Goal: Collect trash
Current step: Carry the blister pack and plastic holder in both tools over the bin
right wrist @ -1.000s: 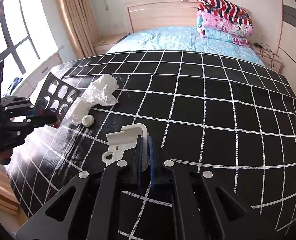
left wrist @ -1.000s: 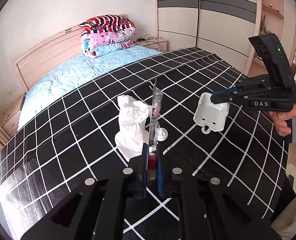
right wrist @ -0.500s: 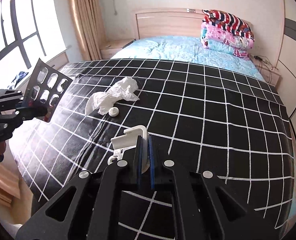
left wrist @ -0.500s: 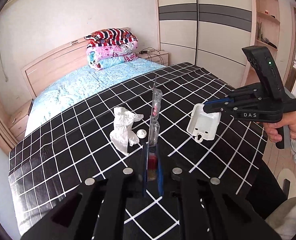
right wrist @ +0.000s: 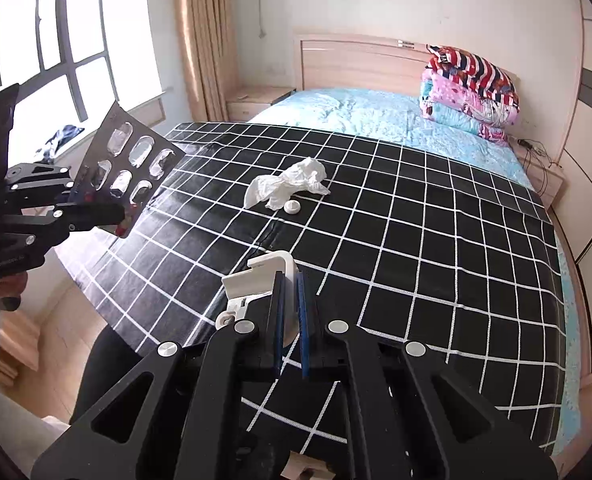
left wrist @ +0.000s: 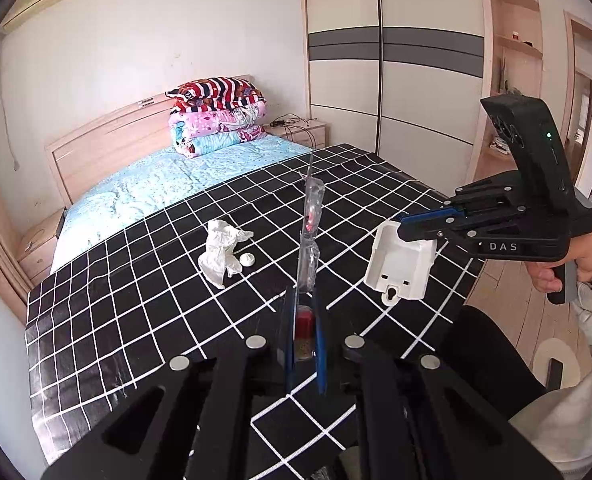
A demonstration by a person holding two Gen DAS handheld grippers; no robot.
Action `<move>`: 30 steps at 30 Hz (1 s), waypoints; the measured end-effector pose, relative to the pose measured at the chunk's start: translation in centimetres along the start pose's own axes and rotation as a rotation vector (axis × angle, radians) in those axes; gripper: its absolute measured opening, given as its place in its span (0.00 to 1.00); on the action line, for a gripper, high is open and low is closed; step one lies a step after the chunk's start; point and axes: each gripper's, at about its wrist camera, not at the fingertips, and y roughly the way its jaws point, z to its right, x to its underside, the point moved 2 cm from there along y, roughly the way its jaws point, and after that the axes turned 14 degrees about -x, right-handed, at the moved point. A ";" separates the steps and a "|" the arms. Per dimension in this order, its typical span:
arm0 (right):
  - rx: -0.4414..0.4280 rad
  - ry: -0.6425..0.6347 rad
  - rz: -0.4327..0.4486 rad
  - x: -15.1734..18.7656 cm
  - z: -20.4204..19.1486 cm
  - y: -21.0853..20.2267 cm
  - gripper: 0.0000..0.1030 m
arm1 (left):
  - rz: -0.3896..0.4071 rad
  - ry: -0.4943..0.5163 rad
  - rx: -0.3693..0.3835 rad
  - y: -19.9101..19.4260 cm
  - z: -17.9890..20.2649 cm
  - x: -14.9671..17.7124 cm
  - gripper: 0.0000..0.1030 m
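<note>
My left gripper (left wrist: 303, 300) is shut on a clear pill blister pack (left wrist: 311, 236), held edge-on and upright above the black checked cloth (left wrist: 144, 280). In the right wrist view the same pack (right wrist: 130, 164) shows its empty pockets at the far left. My right gripper (right wrist: 290, 280) is shut on a white plastic box (right wrist: 256, 280), also seen in the left wrist view (left wrist: 400, 268), lifted above the cloth's near edge. A crumpled white tissue (left wrist: 222, 250) and a small white cap (left wrist: 247, 259) lie on the cloth; both also show in the right wrist view, tissue (right wrist: 286, 186), cap (right wrist: 291, 208).
The cloth covers the foot of a bed with a light blue sheet (left wrist: 156, 184) and stacked folded quilts (left wrist: 216, 116) at the headboard. A wardrobe (left wrist: 384, 60) stands to the right, a window and curtain (right wrist: 204, 40) to the left. Wooden floor (left wrist: 496, 280) lies beyond the bed's edge.
Both grippers have risen and pulled back from the bed with their loads. The tissue and cap now look smaller and farther away and have not moved.
</note>
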 end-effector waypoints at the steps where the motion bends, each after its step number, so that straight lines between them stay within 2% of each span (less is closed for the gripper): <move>1: -0.003 -0.005 0.002 0.3 -0.4 -0.3 0.07 | 0.001 0.001 -0.001 -0.3 0.3 0.2 0.07; 7: -0.021 -0.027 -0.013 2.7 -2.6 -0.7 0.07 | -0.019 -0.001 0.025 -1.4 2.4 2.3 0.08; 18: -0.091 -0.002 -0.122 8.7 -5.3 1.4 0.07 | -0.163 -0.024 0.092 0.0 6.1 8.5 0.08; 26: -0.106 0.027 -0.208 12.5 -6.1 3.9 0.07 | -0.288 -0.057 0.152 1.5 7.7 13.1 0.08; 30: -0.124 0.045 -0.262 14.2 -6.1 5.6 0.07 | -0.340 -0.068 0.150 2.7 7.9 14.9 0.08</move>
